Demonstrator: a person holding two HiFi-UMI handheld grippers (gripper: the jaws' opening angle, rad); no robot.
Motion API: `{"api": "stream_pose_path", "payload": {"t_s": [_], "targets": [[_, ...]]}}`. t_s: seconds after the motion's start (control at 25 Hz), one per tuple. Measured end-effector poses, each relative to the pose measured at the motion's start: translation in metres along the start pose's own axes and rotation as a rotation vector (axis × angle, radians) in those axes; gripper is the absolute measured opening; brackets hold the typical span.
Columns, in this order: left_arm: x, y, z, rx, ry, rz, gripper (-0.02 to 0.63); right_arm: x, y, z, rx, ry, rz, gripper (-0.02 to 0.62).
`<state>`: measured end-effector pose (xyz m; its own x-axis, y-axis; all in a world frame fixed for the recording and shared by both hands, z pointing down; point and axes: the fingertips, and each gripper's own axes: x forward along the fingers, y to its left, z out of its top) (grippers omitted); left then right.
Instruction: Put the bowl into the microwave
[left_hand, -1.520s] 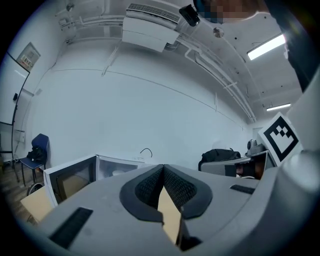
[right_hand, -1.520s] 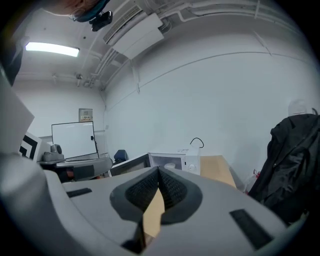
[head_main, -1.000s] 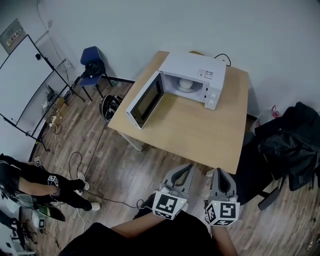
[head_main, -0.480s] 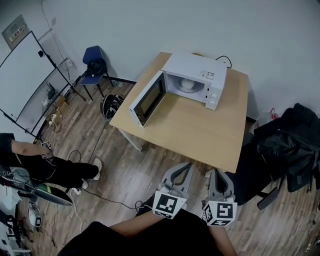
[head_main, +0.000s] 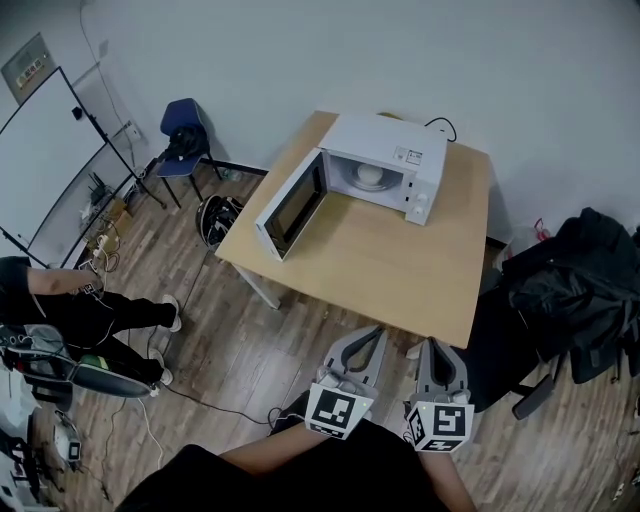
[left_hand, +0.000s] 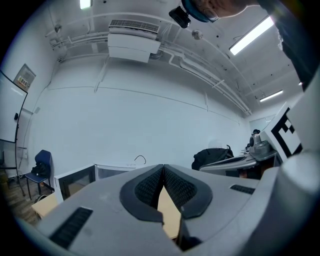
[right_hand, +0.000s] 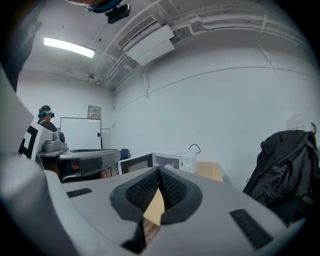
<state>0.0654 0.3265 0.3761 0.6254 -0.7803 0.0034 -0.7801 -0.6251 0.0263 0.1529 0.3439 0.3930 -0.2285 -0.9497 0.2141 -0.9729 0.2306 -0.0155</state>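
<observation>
A white microwave (head_main: 385, 165) stands at the far side of the wooden table (head_main: 380, 255), its door (head_main: 290, 205) swung wide to the left. Inside the cavity sits a pale bowl (head_main: 370, 174). Both grippers are held close to the body, well short of the table's near edge. My left gripper (head_main: 372, 332) is shut with nothing between its pads, and my right gripper (head_main: 438, 343) beside it is shut and empty too. In the right gripper view the microwave (right_hand: 172, 161) shows beyond the closed jaws; in the left gripper view its open door (left_hand: 75, 181) shows at the left.
A black office chair with a dark jacket (head_main: 575, 290) stands right of the table. A blue chair (head_main: 187, 135) and a whiteboard (head_main: 50, 150) are at the back left. A person's legs (head_main: 90, 320) and cables lie on the wooden floor at the left.
Both grippers stay where they were, shut. The person at the left has shifted their legs, and the head view has drifted slightly.
</observation>
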Motion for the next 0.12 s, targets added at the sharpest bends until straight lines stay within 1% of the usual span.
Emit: {"api": "stream_pose_path", "payload": {"t_s": [0.12], "targets": [[-0.0006, -0.0046, -0.0008, -0.013, -0.003, 0.0, 0.012, -0.0036, -0.0011, -0.003, -0.005, 0.007, 0.002, 0.058]]}}
